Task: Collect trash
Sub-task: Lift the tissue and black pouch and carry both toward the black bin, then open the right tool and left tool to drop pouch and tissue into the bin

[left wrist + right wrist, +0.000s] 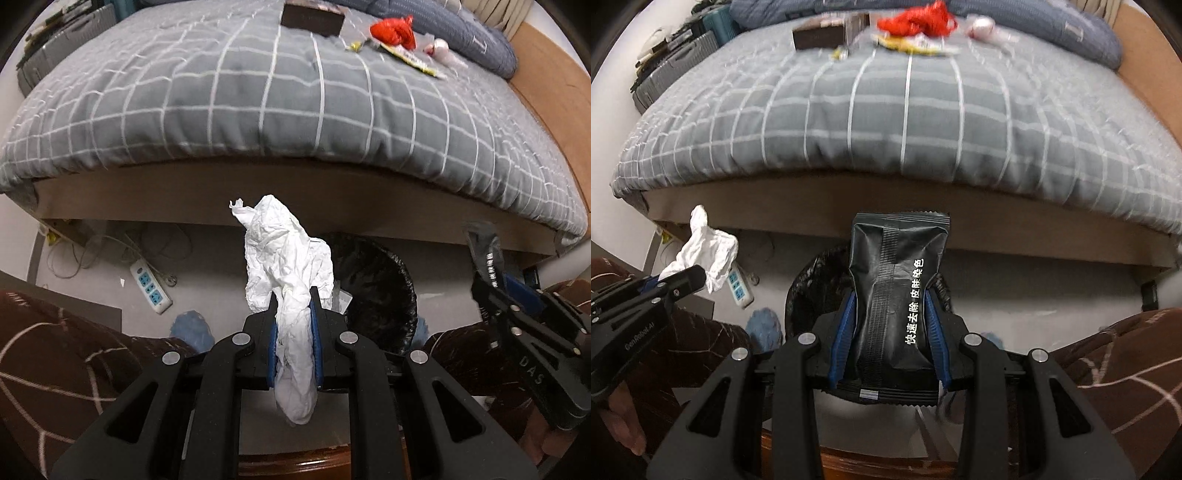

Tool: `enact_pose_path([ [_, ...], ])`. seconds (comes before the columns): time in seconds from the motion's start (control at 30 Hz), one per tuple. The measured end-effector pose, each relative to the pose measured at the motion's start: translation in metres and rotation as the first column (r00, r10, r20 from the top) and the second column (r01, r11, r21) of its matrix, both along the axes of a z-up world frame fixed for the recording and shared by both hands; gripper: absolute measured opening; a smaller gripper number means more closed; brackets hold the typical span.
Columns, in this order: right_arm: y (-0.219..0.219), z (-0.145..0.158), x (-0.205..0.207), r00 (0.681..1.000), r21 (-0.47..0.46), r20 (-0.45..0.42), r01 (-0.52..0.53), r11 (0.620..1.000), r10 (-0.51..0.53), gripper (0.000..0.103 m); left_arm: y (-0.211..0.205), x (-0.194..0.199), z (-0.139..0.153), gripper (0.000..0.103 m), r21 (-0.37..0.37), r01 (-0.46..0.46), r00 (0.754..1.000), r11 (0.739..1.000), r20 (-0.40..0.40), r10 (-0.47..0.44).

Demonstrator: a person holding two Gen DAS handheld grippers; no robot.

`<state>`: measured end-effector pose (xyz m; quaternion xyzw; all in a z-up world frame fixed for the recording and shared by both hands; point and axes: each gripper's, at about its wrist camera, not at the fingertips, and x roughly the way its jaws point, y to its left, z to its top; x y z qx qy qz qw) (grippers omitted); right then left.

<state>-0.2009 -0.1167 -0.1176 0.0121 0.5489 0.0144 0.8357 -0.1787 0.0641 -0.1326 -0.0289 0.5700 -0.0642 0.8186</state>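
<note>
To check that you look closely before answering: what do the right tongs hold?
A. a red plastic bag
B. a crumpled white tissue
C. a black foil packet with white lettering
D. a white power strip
C: the right tongs are shut on the black foil packet, while the crumpled white tissue sits in the left tongs.
</note>
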Motion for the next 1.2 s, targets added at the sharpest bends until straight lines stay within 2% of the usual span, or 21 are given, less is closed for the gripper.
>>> enact_pose_path([
  [0.17,0.002,-0.024,0.013,0.999,-0.023,-0.041,-0.001,1.0,0.0,0.035,-0.003,0.006,-0.023,0.013,0.017,0.011,1.0,1.0,-0.028,-0.011],
  [0.5,0.024,-0.053,0.025,0.995,0.003,-0.092,-0.043,0.999,0.043,0.036,0.013,0.013,-0.044,0.013,0.051,-0.034,0.998,0.998,-0.06,0.037],
  [0.7,0.022,-0.066,0.034,0.993,0.018,-0.105,-0.048,0.999,0.049,0.051,0.013,0.015,-0.051,0.013,0.051,-0.031,0.997,0.998,-0.069,0.034],
  [0.83,0.013,-0.065,0.031,0.995,-0.002,-0.089,-0.037,0.999,0.036,0.071,-0.001,0.019,-0.055,0.014,0.034,-0.005,0.997,0.999,-0.08,0.007],
  [0.93,-0.004,-0.063,0.027,0.998,-0.03,-0.071,-0.005,1.0,0.003,0.08,-0.018,0.02,-0.057,0.014,0.024,0.03,0.995,0.999,-0.091,-0.028],
  [1.07,-0.035,-0.062,0.023,0.997,-0.045,-0.059,0.055,0.997,-0.058,0.09,-0.048,0.023,-0.057,0.014,0.031,0.087,0.992,0.996,-0.089,-0.084],
  [1.2,-0.063,-0.063,0.02,0.989,-0.052,-0.078,0.119,0.992,-0.123,0.09,-0.076,0.024,-0.058,0.014,0.025,0.138,0.986,0.99,-0.097,-0.135],
])
